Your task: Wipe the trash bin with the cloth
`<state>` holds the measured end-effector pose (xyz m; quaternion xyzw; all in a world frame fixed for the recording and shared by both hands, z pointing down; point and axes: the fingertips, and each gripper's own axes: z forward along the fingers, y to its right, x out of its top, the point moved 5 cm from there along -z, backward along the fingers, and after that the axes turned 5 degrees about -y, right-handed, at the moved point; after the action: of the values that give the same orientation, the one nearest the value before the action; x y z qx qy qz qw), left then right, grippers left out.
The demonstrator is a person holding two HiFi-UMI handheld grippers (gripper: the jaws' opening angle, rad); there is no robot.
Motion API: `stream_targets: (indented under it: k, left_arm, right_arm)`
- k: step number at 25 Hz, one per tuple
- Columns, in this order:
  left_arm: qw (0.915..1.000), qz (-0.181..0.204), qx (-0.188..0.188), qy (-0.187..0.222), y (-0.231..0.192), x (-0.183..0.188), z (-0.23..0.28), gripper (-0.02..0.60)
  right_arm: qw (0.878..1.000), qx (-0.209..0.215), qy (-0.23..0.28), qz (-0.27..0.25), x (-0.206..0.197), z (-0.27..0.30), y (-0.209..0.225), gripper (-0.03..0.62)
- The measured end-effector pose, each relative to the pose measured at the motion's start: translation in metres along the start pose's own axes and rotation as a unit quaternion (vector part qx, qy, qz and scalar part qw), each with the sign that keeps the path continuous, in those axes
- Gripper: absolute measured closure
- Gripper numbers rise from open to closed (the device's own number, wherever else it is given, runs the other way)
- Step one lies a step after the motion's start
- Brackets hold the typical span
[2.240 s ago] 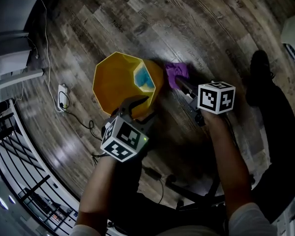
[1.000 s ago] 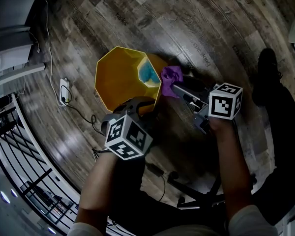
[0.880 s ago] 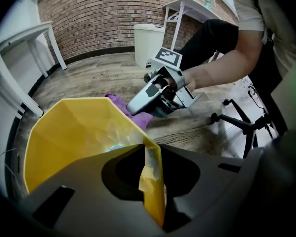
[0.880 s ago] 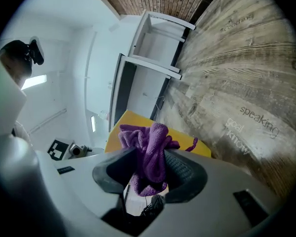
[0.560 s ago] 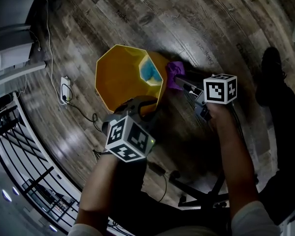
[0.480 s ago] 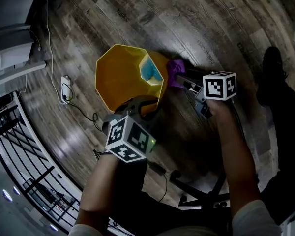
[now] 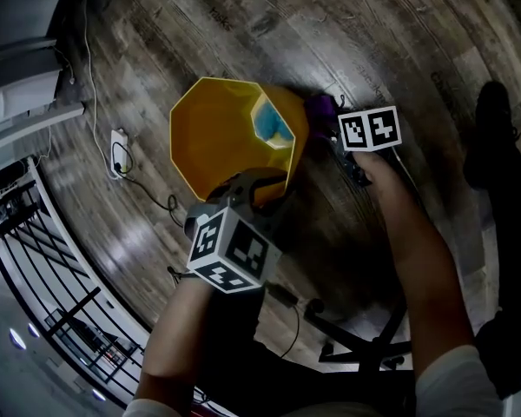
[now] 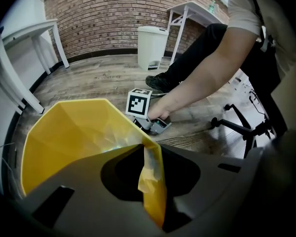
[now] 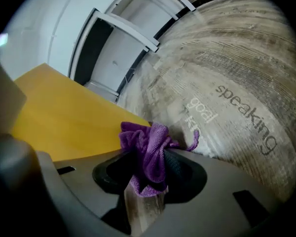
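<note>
Trash bin, one, yellow faceted plastic (image 7: 217, 137), stands on the grey wood-plank floor (image 7: 391, 42). The left claw (image 8: 150, 181) is narrowed onto its near rim, gripping it. The right claw (image 9: 148, 174) is clamped on one bunched purple cloth (image 9: 148, 147), held beside the bin's outer wall, near the floor. A brick wall (image 8: 103, 14) stands beyond the left claw.

1. This looks like an office-style workroom: a bare brick wall (image 8: 113, 14) runs along the back, above a wood-plank floor (image 8: 103, 78).
2. A white lidded bin (image 8: 152, 46) stands just in front of the brick wall.
3. Two white tables stand near the brick wall, one (image 8: 195, 10) at its right end and one (image 8: 27, 29) towards its left.
4. A black swivel-chair base (image 8: 227, 123) stands well out from the brick wall.
5. A power strip (image 7: 119, 150) with cables lies on the floor; its place relative to the brick wall cannot be told.
</note>
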<state>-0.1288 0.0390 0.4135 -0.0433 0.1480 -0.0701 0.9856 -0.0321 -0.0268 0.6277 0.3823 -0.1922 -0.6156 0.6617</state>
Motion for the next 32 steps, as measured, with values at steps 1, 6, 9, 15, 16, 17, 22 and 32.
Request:
stream_targets:
  k: [1,6,9,15,16,17,22,32]
  left_arm:
    - [1.0000,-0.001,-0.001,0.001,0.000,0.000,0.000,0.526]
    - [0.9999,-0.009,-0.002,0.005,0.000,-0.001,-0.001,0.526]
    - [0.9998,-0.018,-0.002,0.006,-0.001,-0.001,0.001,0.526]
    - [0.9985,-0.052,-0.006,0.014,-0.002,0.001,0.004,0.526]
    - [0.9979,-0.062,-0.004,0.017,-0.003,0.002,0.004,0.526]
    - [0.9972,-0.072,-0.002,0.020,-0.005,0.005,0.005,0.526]
    - [0.9955,-0.088,0.011,0.032,-0.009,0.021,0.009,0.525]
    - [0.9998,-0.018,0.011,0.005,0.000,0.009,-0.006,0.462]
  right_arm:
    - [1.000,-0.018,-0.009,-0.008,-0.001,0.005,0.003,0.422]
    - [0.996,-0.078,-0.028,-0.028,-0.003,0.018,0.007,0.425]
    - [0.993,-0.104,-0.032,-0.035,0.000,0.020,0.006,0.425]
    - [0.994,-0.105,-0.002,-0.024,-0.005,-0.014,-0.004,0.425]
    - [0.995,-0.097,0.009,-0.015,-0.006,-0.024,-0.008,0.425]
    - [0.996,-0.091,0.019,-0.005,-0.008,-0.034,-0.010,0.425]
    - [0.995,-0.069,0.069,0.033,-0.012,-0.077,-0.020,0.425]
    - [0.989,0.081,0.127,-0.002,-0.005,-0.148,-0.089,0.425]
